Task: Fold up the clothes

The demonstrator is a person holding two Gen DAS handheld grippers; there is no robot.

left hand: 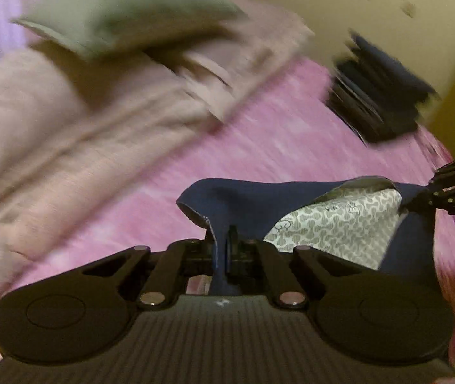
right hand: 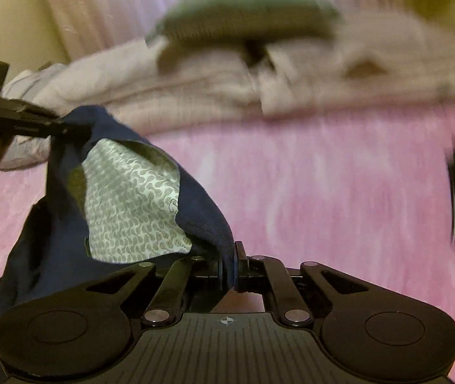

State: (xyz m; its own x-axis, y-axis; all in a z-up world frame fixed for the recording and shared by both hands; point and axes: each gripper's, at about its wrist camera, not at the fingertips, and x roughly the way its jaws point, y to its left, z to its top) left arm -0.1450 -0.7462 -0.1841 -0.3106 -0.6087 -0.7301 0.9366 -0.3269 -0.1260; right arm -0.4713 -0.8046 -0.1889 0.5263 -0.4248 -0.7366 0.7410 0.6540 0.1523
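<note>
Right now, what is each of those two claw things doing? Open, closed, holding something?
Left gripper: closed, pinching an edge of the navy garment.
Right gripper: closed, pinching another edge of the same navy garment, lifted off the pink bedspread.

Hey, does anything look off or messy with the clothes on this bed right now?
Nothing damaged. The navy garment hangs bunched between the left hand-held gripper and right hand-held gripper, its patterned lining turned outward. Behind it, the pale bedding lies rumpled on the pink bedspread.

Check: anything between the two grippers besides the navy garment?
No. Only the navy garment with its patterned lining spans from left gripper to right gripper, both shut on it; both wrist views show this.
</note>
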